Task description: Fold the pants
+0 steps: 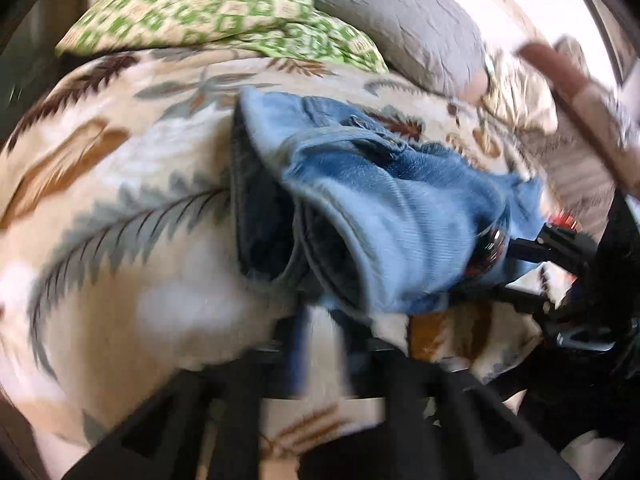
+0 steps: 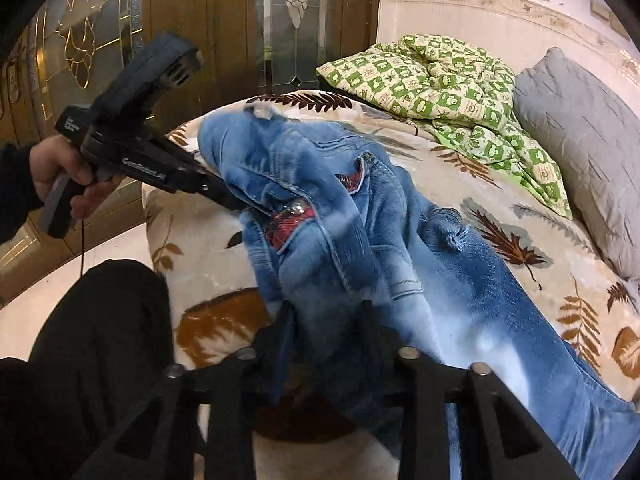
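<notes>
So nearest to the lens, the right gripper is clamped on a bunched fold of the faded light-blue denim pants, right up against its fingers. From there the legs run off lower right along the bed with the cream leaf-print blanket, so the long axis goes waist upper left to legs lower right.

The left gripper comes in from the left and looks pinched on the waistband by the red plaid lining, though its tips are buried in cloth. In the blurry left wrist view, fabric sits between its fingers.

Pants look crumpled and not yet folded, waist end lifted, legs lying on the bed. Farther back sit a green checked quilt and a grey pillow.

My guess: both grippers hold the waist end, so the next move turns on carrying it along the legs.
</notes>
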A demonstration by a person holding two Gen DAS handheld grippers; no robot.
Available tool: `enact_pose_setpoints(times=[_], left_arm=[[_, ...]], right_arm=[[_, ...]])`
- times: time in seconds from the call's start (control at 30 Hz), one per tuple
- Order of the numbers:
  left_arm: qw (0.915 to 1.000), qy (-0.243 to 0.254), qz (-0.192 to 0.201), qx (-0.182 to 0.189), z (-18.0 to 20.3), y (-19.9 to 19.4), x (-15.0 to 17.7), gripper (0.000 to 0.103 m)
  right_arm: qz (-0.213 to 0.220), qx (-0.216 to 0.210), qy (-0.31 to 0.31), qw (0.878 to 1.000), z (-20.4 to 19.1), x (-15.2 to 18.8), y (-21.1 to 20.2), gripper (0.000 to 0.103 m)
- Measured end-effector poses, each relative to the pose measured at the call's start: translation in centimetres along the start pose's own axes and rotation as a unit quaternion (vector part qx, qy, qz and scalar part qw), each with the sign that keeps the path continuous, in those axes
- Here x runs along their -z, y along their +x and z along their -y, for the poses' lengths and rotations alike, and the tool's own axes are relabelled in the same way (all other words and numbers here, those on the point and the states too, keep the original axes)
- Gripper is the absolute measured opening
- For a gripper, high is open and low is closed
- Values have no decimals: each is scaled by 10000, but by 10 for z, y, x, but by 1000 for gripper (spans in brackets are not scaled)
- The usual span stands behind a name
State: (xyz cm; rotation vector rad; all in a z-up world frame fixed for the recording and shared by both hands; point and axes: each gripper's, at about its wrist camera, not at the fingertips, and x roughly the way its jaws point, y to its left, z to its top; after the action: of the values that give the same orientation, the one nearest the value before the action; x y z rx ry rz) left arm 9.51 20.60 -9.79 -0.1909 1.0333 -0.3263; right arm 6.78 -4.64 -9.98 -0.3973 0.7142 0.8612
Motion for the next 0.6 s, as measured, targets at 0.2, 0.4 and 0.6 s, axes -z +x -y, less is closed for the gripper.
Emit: enact_pose_setpoints(times=[0.2, 0.4, 0.6], left_arm=[[9978, -295, 561, 213, -14, -35, 1, 82], [9940, -784, 166, 741, -22, 2, -28, 89], [9978, -14, -127, 649, 15, 23, -48, 10]], right_arm=[[320, 169, 85, 9993, 6, 4, -33, 73], [-55, 559, 197, 9982, 25, 1, -12, 76], [-994, 199, 166, 9947, 39, 12, 21, 27]])
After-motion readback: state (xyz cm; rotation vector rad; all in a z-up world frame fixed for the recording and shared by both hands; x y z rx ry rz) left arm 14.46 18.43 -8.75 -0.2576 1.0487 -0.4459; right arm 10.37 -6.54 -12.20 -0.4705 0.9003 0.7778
